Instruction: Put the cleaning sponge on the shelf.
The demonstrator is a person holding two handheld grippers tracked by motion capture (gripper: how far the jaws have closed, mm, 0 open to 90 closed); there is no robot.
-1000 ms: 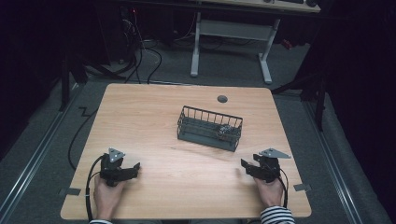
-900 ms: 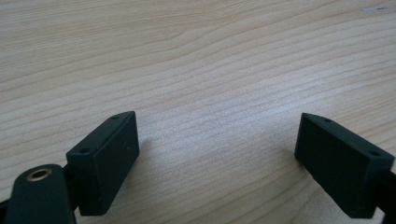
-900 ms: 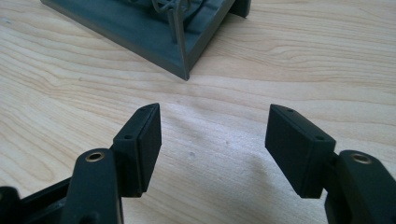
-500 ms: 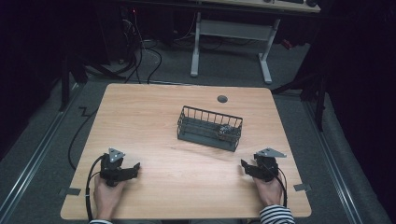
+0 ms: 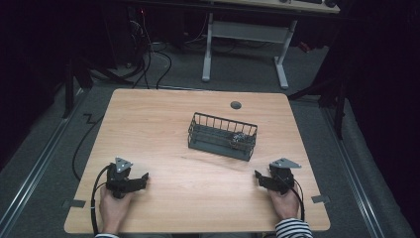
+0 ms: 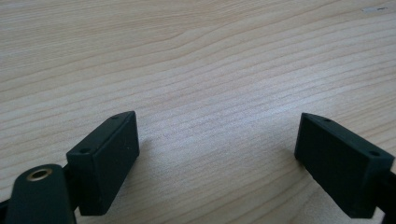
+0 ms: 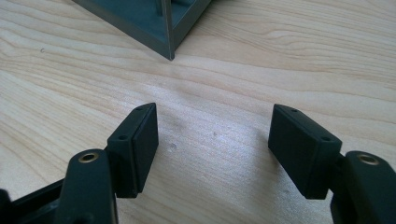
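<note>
Left black two-jaw gripper [image 5: 141,179] down on the pale wooden table [image 5: 148,124], near the front left corner, held in a hand [image 5: 115,208]. Jaws wide apart, nothing between them but bare wood, plain to see in the left gripper view [image 6: 215,154] too.

In the middle of the table, a bit to the right: dark grey wire basket [image 5: 222,135], long and low. Inside it, at the right end, a small tangled silvery thing [image 5: 239,140], too small to tell what. Behind the basket, a little round dark hole cover [image 5: 236,105].

Right black two-jaw gripper [image 5: 258,177] near the front right corner, resting low, held in a hand with a striped sleeve [image 5: 293,229]. Jaws also wide apart and empty. In the right gripper view [image 7: 212,144], basket corner [image 7: 159,23] just ahead, not touching.

Looks like the very start: both hands waiting, nothing picked up yet. Next move, likely: lift the right gripper, reach up and over the basket wall, come down on the small thing, then squeeze softly. Left one maybe to hold the basket steady.
</note>
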